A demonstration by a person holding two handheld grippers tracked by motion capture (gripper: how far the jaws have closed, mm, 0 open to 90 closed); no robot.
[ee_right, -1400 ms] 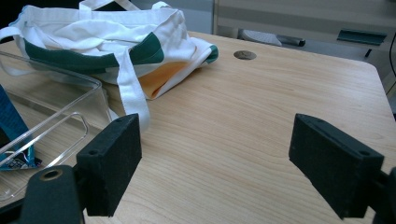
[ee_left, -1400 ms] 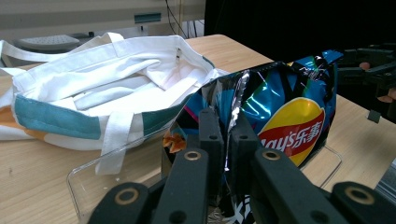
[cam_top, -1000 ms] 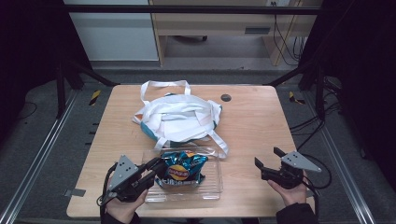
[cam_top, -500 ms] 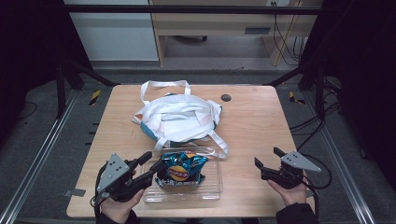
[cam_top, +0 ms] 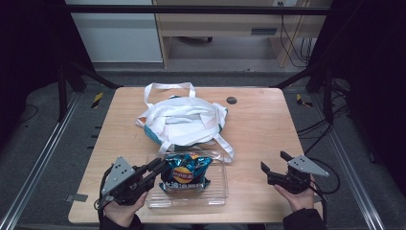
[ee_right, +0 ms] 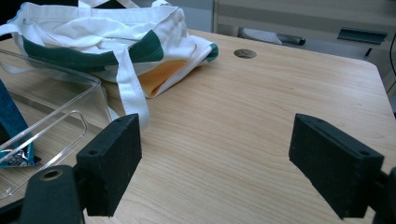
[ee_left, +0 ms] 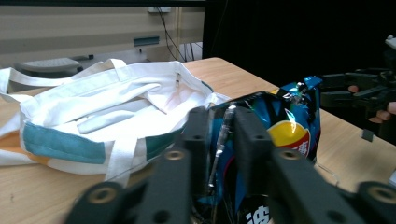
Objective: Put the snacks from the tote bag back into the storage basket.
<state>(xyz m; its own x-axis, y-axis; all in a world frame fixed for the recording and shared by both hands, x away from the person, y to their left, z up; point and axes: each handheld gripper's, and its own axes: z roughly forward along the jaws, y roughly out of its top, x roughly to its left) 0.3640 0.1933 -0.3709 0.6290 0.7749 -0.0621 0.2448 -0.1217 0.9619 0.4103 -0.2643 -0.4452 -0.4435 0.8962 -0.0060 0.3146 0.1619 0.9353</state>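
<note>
Nearest, at the table's front edge — left gripper (cam_top: 155,168), held in a hand at lower left, aimed right toward the tray. Jaws just closed in, now pinching the crimped left edge of the crisp packet (cam_top: 185,173); in the left gripper view the foil seam sits squeezed between the two black pads (ee_left: 250,135).

Crisp packet: blue foil, yellow-and-red roundel on the face, standing partly upright inside the clear plastic tray (cam_top: 218,190), its top corner raised toward the bag. Also seen in the left gripper view (ee_left: 292,116) and as a blue sliver at the left edge of the right gripper view (ee_right: 11,126).

Clear plastic tray: shallow, rectangular, front centre of the wooden table (cam_top: 258,124), just right of the left gripper; rim visible in the right gripper view (ee_right: 70,77).

Right gripper (cam_top: 275,165): held in a hand at lower right, well apart from the tray, pointing toward the table's middle. Jaws wide apart, nothing between them — bare tabletop showing through the gap in the right gripper view (ee_right: 215,163).

Farther back, centre: white cloth tote bag (cam_top: 184,120) with teal and orange panels, lying slumped, mouth open, straps trailing; one strap reaching the tray's far rim.

Beyond the bag, to the right: small round dark grommet (cam_top: 231,100) set in the tabletop.
</note>
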